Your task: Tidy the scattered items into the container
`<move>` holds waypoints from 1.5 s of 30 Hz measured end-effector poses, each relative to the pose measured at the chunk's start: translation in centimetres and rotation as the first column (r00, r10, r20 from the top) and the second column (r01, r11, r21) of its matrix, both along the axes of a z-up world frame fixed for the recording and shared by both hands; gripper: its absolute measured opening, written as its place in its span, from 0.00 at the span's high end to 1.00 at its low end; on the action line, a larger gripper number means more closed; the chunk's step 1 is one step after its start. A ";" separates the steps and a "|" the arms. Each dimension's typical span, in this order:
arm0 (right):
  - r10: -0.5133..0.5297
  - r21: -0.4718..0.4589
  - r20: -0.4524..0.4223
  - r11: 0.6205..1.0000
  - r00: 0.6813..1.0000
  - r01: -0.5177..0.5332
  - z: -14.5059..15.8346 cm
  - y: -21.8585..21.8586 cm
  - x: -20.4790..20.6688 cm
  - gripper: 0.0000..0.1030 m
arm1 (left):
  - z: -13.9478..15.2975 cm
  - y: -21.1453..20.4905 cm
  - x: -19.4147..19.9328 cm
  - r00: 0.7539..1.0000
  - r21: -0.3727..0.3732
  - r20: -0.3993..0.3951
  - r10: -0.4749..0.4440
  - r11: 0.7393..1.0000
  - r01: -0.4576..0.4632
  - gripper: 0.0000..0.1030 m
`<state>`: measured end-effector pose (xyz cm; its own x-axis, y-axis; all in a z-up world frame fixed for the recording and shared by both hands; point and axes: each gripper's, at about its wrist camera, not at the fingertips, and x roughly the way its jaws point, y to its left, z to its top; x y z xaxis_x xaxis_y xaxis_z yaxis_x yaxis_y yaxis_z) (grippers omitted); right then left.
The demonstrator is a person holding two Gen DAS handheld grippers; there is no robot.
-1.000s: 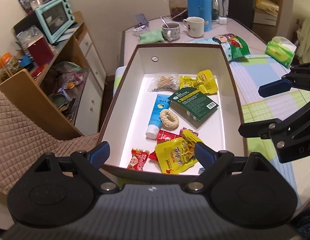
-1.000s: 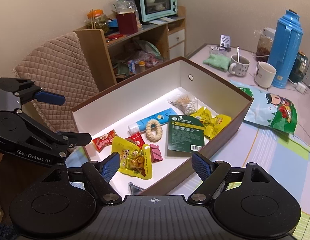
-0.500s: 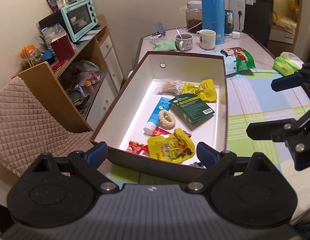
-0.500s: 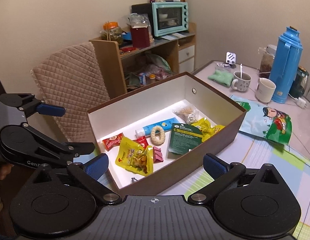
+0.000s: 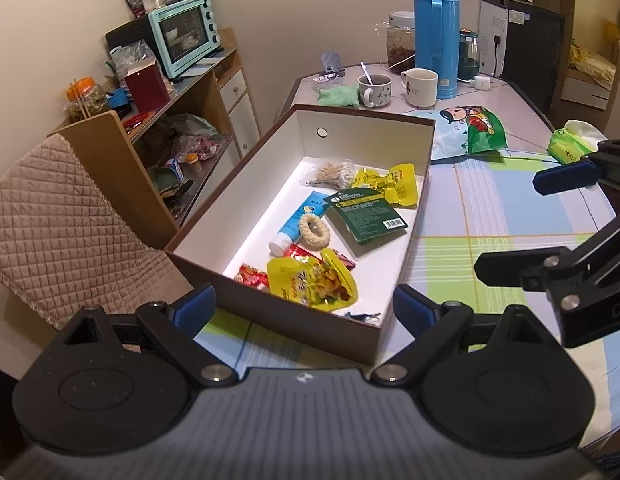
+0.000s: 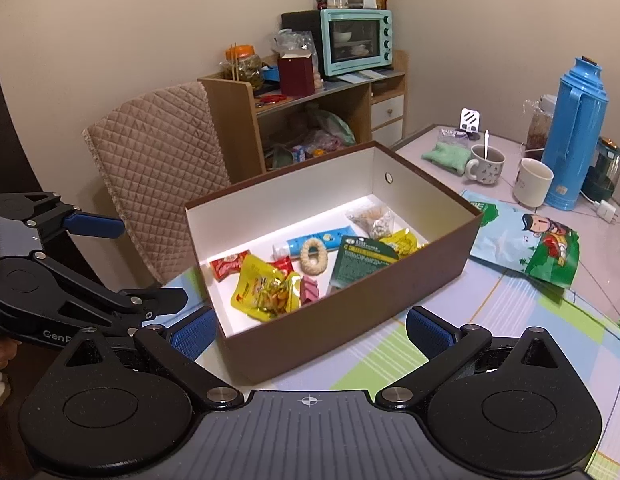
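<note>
- though both tongs, left tongs [image 5: 300, 310] and right tongs [image 6: 311, 332], gape wide and empty, the snack packets [image 5: 311, 282] lie in the box [image 5: 270, 312] just ahead.
- light, crinkly, slippery; pinch an edge seam.

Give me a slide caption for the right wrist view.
Open right gripper hovers before the brown box holding snack packets, a blue tube and a woven ring; left gripper alongside.

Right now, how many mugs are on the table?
2. A patterned mug with a spoon in it stands past the box's far end, and a plain white mug stands beside it, next to the blue thermos. None looks hidden.
</note>
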<state>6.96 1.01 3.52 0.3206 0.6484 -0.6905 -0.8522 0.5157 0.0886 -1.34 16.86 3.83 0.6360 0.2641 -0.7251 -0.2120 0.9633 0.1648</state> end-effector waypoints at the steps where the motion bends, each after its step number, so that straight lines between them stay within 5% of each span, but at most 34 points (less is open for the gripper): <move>1: 0.004 -0.002 -0.001 1.000 1.000 -0.004 -0.1 -0.2 0.0 0.00 | -0.1 -0.3 -0.1 1.000 -0.002 -0.001 0.006 1.000 -0.006 0.09; 18: 0.064 -0.033 -0.026 0.997 0.998 -0.065 -1.7 -3.2 0.6 0.00 | -1.5 -4.7 -1.6 0.995 -0.011 -0.029 0.091 0.996 -0.092 0.09; 45: 0.092 -0.052 -0.033 0.994 0.995 -0.093 -2.7 -4.4 3.3 0.00 | -4.6 -6.0 -0.5 0.982 0.008 -0.092 0.163 0.987 -0.163 0.09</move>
